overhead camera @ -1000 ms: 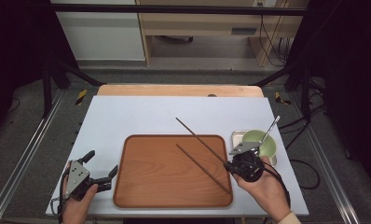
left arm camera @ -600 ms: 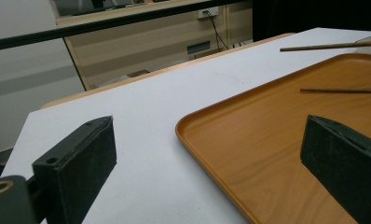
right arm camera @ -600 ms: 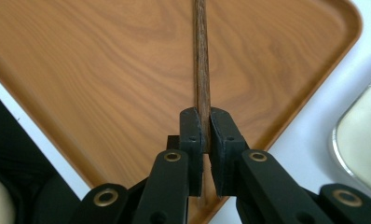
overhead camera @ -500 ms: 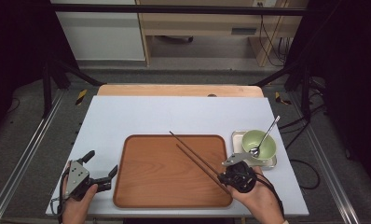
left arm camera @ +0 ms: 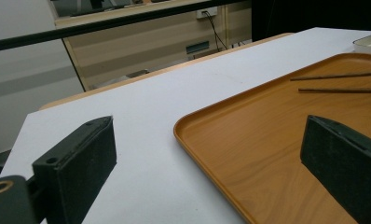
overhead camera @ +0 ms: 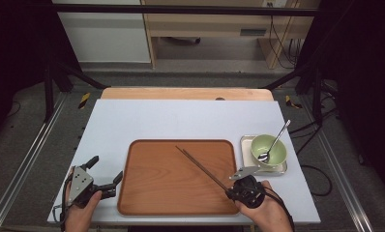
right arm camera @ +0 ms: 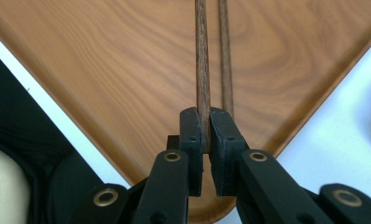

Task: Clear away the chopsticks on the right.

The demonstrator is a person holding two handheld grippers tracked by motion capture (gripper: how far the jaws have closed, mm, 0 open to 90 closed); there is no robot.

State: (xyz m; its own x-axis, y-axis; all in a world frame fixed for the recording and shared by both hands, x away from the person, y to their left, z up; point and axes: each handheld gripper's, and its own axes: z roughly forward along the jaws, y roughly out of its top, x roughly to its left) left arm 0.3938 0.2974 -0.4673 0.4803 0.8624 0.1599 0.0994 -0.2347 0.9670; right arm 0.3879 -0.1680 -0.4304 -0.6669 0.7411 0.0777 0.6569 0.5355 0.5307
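From the high view we see our right gripper (overhead camera: 235,189) at the near right corner of the wooden tray (overhead camera: 147,193), its jaws closed on the near ends of a pair of dark wooden chopsticks (overhead camera: 200,166). The chopsticks run from the jaws diagonally up and left over the tray, their tips near the middle of its far half. Our left gripper (overhead camera: 105,176) rests on the white table (overhead camera: 181,121) just left of the tray, its jaws spread wide and holding nothing. Right of the tray stands a small metal tray (overhead camera: 281,166) with a pale green bowl (overhead camera: 273,151) on it, and a metal spoon (overhead camera: 276,140) leans in the bowl with its handle pointing up and right.

In the left gripper view our two black jaws stand far apart, one over the table, the other over the tray's (left arm camera: 249,135) near corner. Farther along the tray the two chopsticks (left arm camera: 340,83) appear side by side.

In the right gripper view the jaws pinch one chopstick (right arm camera: 202,70) between their pads, the second chopstick (right arm camera: 225,56) lies just beside it past the right pad, and both reach away over the tray's wood grain (right arm camera: 127,70).

We can read no brand, label or writing on any of these things.
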